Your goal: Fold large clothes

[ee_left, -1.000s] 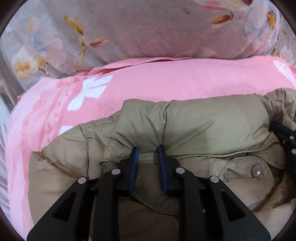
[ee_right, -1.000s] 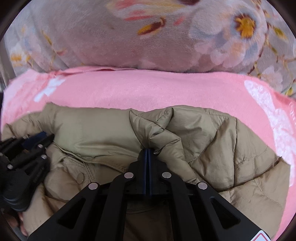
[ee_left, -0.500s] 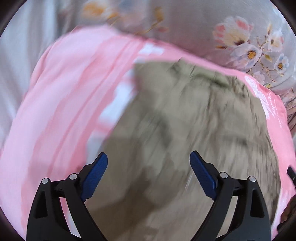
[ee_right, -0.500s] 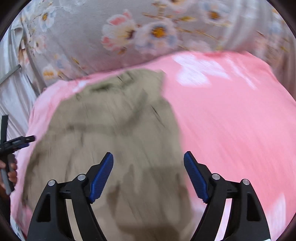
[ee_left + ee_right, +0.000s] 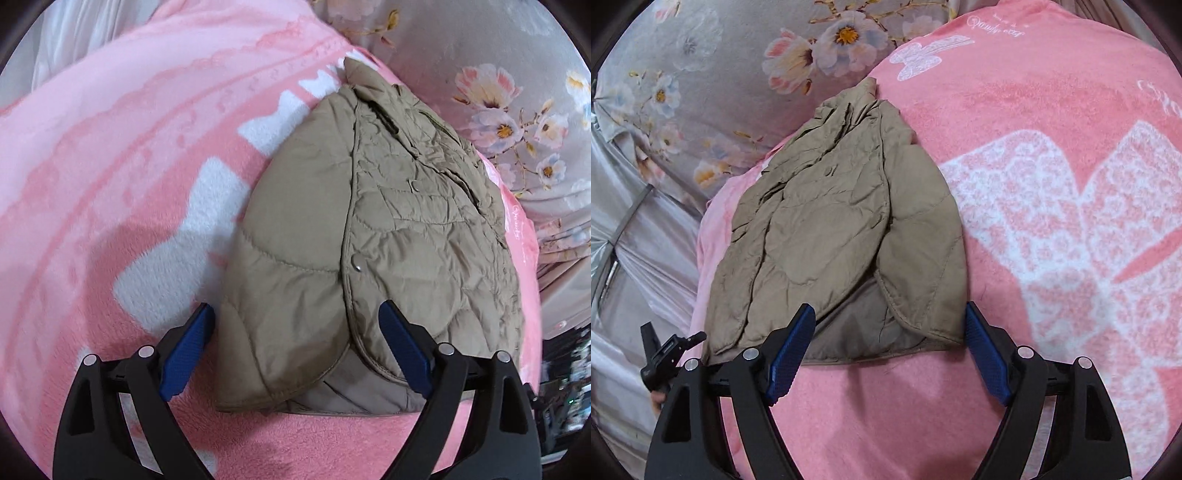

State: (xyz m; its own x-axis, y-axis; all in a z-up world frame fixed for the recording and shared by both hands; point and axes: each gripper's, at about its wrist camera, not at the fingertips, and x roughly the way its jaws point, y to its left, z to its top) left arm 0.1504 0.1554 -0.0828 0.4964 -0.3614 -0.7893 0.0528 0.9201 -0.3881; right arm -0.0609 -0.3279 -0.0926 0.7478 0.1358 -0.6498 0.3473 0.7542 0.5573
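A second before, both tongs had been pinched on the collar end of the khaki quilted puffer jacket (image 5: 373,236); half a second before, they were already spread and the views blurred. Now the left gripper (image 5: 295,347) and the right gripper (image 5: 888,354) stood wide open, holding nothing, each hanging over the near hem of the jacket, and the pictures were sharp.

The one jacket lay folded lengthwise into a long, rounded bundle on the fluffy pink blanket with white butterfly shapes (image 5: 110,184), its collar at the far end and a smooth greyish lining showing at the near edge. Its shell was thin, crinkled and stitched in puffy panels. Two small round metal snaps (image 5: 357,265) showed along the front placket in the left view.

Beyond the far end lay a soft grey floral quilt with pink and white blossoms (image 5: 713,92). In the right view, the other black tool appeared at the near left edge. Each gripper carried two blue ribbed pads (image 5: 790,354) on black plastic arms.
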